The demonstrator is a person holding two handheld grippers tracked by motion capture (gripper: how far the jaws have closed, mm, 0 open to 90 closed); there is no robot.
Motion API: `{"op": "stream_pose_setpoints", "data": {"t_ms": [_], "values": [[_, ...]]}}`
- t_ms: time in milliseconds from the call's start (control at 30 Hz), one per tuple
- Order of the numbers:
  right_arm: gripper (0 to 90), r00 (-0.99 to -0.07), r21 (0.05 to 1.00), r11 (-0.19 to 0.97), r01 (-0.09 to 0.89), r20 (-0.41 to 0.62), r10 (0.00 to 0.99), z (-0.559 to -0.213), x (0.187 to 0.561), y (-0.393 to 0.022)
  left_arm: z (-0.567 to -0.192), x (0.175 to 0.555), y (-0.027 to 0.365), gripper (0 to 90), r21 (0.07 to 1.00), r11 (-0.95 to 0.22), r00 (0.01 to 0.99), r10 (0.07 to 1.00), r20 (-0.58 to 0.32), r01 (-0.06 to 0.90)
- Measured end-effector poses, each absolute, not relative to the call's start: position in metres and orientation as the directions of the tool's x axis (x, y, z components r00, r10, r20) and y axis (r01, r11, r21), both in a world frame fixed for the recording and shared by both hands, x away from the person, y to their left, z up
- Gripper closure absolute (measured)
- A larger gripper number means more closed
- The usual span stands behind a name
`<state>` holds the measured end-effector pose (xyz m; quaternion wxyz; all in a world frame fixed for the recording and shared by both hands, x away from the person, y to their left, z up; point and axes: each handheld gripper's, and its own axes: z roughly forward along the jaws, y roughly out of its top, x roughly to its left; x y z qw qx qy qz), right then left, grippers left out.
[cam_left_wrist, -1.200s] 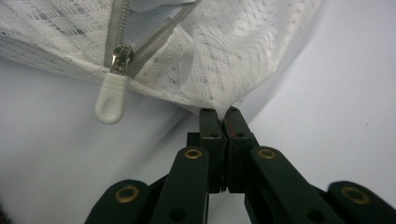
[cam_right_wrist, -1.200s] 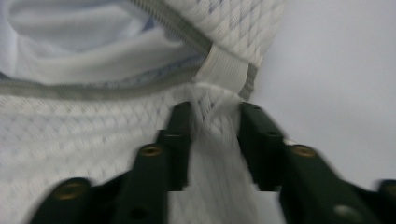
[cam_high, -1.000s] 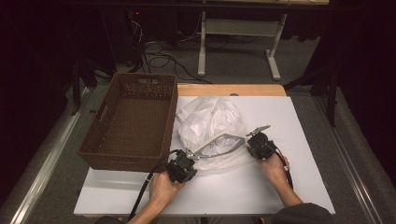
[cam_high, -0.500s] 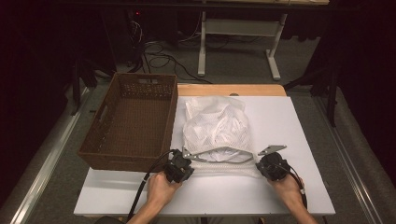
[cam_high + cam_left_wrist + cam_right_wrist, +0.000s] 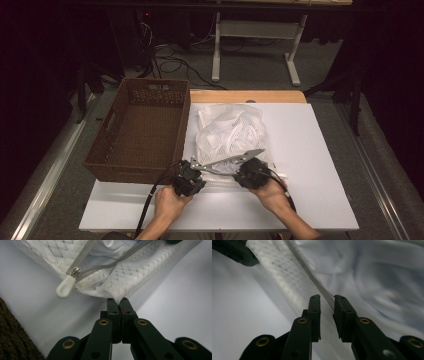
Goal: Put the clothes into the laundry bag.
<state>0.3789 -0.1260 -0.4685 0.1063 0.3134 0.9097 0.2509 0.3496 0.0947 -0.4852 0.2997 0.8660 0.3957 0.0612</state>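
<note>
A white mesh laundry bag [image 5: 230, 132] lies bunched in the middle of the white table [image 5: 320, 150], with white cloth inside. Its grey zipper is partly undone, and the white pull tab [image 5: 65, 287] hangs at the bag's near edge. My left gripper [image 5: 194, 167] is shut on a fold of the mesh [image 5: 119, 300] just right of that tab. My right gripper [image 5: 247, 167] is at the bag's front edge, a little to the right. In the right gripper view it stands open [image 5: 327, 298], with the zipper seam running between its jaws.
A brown wicker basket [image 5: 137, 170] stands at the left of the table, touching the bag's left side. Bare table lies to the right and in front of the bag. Cables and a white table frame [image 5: 255, 30] are on the floor beyond.
My right gripper, which had drawn away to the right half a second ago, has come back left to the bag's front edge. The bag has bunched up. My left gripper has stayed put.
</note>
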Motion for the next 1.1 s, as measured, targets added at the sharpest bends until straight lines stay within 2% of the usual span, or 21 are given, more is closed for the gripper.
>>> {"op": "stream_pose_setpoints", "data": {"t_ms": [133,267,367,467,600,700,767,900,967,1100], "values": [[80.3,-0.821,0.492,0.733,0.470,-0.061,0.567,-0.480,0.389,-0.094,-0.485,0.349,0.097,88.7,0.569,-0.497,0.674,0.725,-0.143,0.655],[83.7,-0.820,0.475,0.749,0.462,-0.092,0.564,-0.487,0.405,-0.075,-0.483,0.349,0.099,89.3,0.576,-0.485,0.668,0.729,-0.150,0.658],[83.5,-0.774,0.478,0.722,0.500,-0.127,0.620,-0.492,0.424,-0.076,-0.481,0.347,0.100,89.9,0.585,-0.484,0.669,0.730,-0.141,0.651],[80.1,-0.712,0.503,0.726,0.469,-0.271,0.648,-0.498,0.439,-0.080,-0.482,0.347,0.099,90.0,0.575,-0.497,0.673,0.728,-0.131,0.650],[78.5,-0.659,0.507,0.694,0.510,-0.288,0.695,-0.499,0.454,-0.083,-0.480,0.347,0.101,89.9,0.591,-0.483,0.666,0.735,-0.127,0.646],[62.8,-0.674,0.499,0.688,0.526,-0.248,0.696,-0.496,0.444,-0.080,-0.483,0.348,0.102,89.4,0.587,-0.480,0.662,0.738,-0.131,0.652],[57.3,-0.711,0.496,0.704,0.508,-0.220,0.668,-0.491,0.429,-0.082,-0.484,0.350,0.102,88.9,0.580,-0.488,0.665,0.736,-0.129,0.653],[55.5,-0.724,0.550,0.688,0.474,-0.201,0.660,-0.475,0.399,-0.106,-0.485,0.350,0.099,88.2,0.578,-0.490,0.665,0.737,-0.125,0.652],[55.5,-0.701,0.571,0.663,0.484,-0.201,0.684,-0.467,0.391,-0.126,-0.486,0.350,0.099,88.1,0.572,-0.498,0.668,0.735,-0.121,0.652],[54.5,-0.600,0.604,0.598,0.527,-0.234,0.765,-0.459,0.388,-0.167,-0.486,0.350,0.098,88.1,0.572,-0.498,0.666,0.737,-0.117,0.652]]}}
